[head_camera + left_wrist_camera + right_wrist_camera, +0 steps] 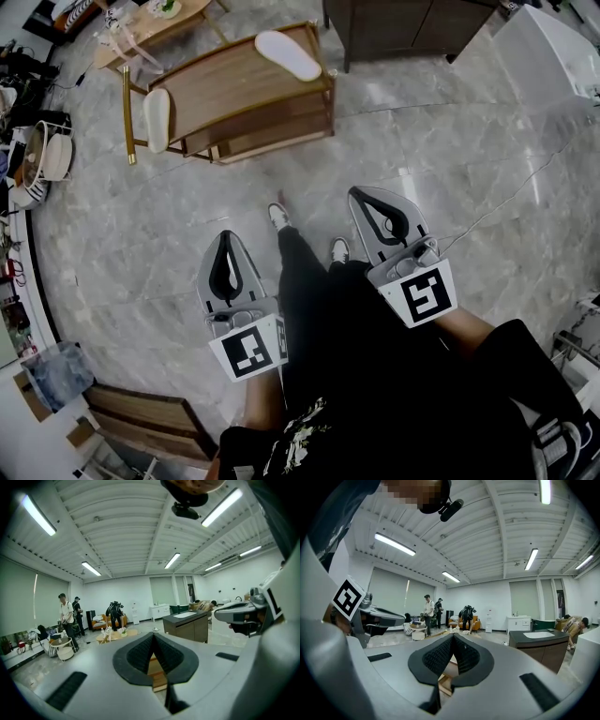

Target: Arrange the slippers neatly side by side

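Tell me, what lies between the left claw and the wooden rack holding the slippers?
Only bare marble floor, seen in the head view, separates the left claw and the wooden rack.

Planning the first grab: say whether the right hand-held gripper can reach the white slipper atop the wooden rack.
Probably not yet: the right hand-held gripper, shut, hangs by the person's legs, with marble floor between it and the white slipper on the wooden rack. Nothing blocks the path.
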### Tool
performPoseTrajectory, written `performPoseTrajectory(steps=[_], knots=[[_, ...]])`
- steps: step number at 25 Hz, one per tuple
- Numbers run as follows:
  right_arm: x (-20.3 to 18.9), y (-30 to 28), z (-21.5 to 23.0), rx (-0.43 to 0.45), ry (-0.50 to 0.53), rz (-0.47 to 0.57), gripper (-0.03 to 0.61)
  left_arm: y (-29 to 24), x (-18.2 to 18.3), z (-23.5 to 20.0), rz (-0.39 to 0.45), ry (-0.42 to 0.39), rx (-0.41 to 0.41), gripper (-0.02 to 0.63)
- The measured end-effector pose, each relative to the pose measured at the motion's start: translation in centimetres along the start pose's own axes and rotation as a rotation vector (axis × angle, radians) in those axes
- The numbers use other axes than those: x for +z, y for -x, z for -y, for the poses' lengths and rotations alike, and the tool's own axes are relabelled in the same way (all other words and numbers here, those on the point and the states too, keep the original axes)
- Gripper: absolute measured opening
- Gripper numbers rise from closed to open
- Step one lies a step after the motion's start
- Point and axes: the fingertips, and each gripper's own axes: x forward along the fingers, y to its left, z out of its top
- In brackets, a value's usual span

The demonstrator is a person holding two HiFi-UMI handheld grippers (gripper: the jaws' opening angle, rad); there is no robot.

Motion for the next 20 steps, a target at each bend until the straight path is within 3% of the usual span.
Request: performPoseTrajectory(steps=[20], knots=[[0.1, -6.4, -0.1, 0.056, 0.025, -0.027, -0.010, -5.0, -0.3, -2.9, -0.011, 0.032, -0.001, 0.002]])
